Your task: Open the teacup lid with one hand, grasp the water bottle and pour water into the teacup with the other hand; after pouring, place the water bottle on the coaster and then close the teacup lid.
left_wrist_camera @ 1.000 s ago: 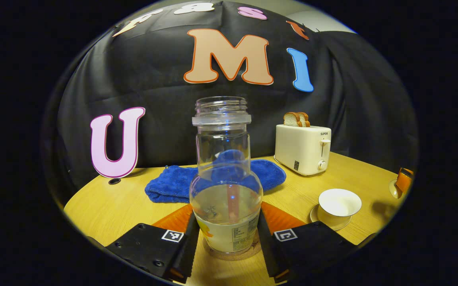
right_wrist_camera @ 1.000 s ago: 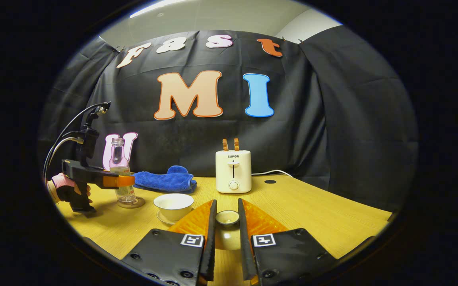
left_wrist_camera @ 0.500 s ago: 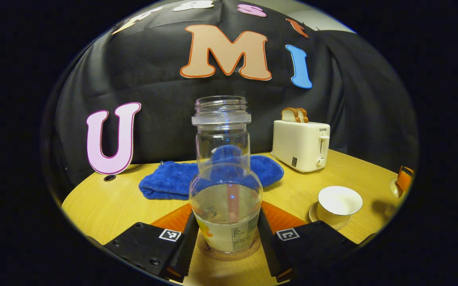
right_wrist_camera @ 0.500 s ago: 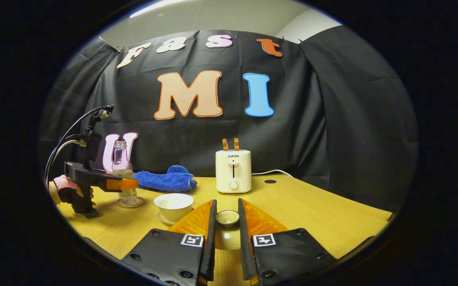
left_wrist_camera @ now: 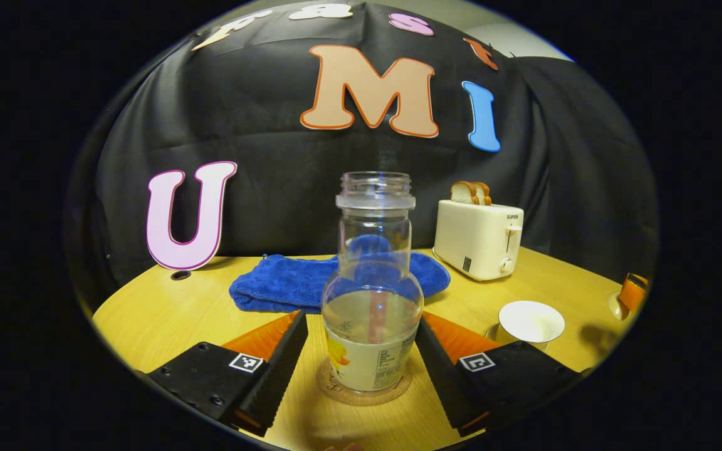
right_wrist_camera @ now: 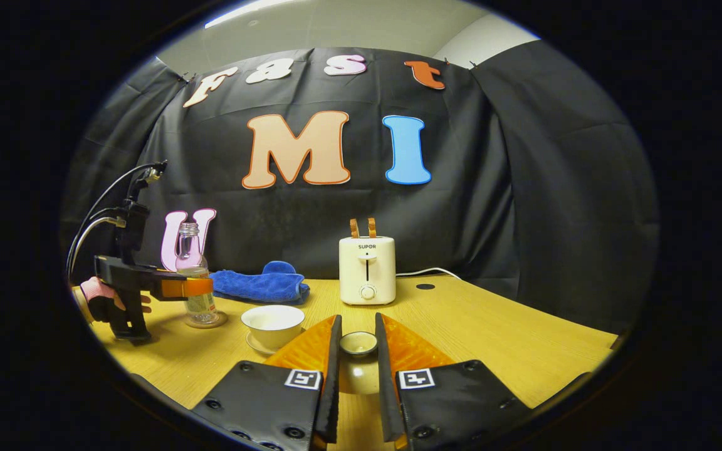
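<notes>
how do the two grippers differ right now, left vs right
The left gripper has its jaws spread, clear of the water bottle standing on the coaster; the right gripper has its jaws closed on the teacup lid. Both sit low over the table.

Black cloth backdrop, creased, hangs behind a light wood table. Pale ceiling above the cloth, bright strip of light on it at upper left. Round cable hole in the tabletop near the back.
</notes>
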A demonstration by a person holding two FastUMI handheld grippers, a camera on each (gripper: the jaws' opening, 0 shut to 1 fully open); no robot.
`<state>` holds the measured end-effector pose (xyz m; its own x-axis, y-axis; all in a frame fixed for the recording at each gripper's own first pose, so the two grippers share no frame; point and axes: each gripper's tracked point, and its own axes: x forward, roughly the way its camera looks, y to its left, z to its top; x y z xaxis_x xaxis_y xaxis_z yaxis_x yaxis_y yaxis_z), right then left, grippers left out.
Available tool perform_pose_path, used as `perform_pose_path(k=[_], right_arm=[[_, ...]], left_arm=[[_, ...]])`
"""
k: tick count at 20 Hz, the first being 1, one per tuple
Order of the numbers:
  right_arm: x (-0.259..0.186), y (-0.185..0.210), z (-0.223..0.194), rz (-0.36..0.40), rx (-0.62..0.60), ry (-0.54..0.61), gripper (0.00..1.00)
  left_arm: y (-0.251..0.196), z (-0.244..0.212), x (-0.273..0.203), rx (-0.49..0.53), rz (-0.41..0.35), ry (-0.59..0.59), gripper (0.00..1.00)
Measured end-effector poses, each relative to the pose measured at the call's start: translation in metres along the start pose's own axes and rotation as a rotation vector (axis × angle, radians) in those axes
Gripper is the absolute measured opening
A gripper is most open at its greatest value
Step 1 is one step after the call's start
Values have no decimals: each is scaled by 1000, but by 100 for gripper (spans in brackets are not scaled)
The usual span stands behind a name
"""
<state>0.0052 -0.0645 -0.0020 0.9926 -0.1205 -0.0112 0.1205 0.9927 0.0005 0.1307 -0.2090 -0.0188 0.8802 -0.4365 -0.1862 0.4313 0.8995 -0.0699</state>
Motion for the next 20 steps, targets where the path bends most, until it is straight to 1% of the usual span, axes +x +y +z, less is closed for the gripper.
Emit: perform_pose_path(k=[2,3,7,11,12,13,14,16,17,18,19,20], right_arm=[[1,3,-1,14,0,3,29],[2,3,-1,17,0,4,31],[4,4,-1,26,-1,6,31],[4,10,0,54,0,5,31],[5,14,-1,73,1,7,30],[7,19,-2,95,2,5,32],[11,22,-2,108,1,9,29],[19,31,-3,136,1,13,31],[26,38,-4,156,3,14,31],[30,45,-4,175,1,18,32],[37,52,-6,192,2,23,30],[43,57,-7,204,2,27,32]], left_arm=[[2,-3,-4,25,1,-4,96],[1,-4,-6,35,-5,-3,97],[2,-8,-16,43,-5,-14,96],[4,-7,-23,60,-8,-28,97],[4,-8,-26,63,-5,-35,96],[9,-11,-32,66,0,-44,96],[10,-10,-34,71,10,-52,96],[13,-8,-39,80,35,-74,96],[15,-6,-43,81,46,-91,97],[17,-4,-46,80,52,-107,97],[19,-3,-53,75,59,-119,97],[20,-2,-59,72,57,-134,97]])
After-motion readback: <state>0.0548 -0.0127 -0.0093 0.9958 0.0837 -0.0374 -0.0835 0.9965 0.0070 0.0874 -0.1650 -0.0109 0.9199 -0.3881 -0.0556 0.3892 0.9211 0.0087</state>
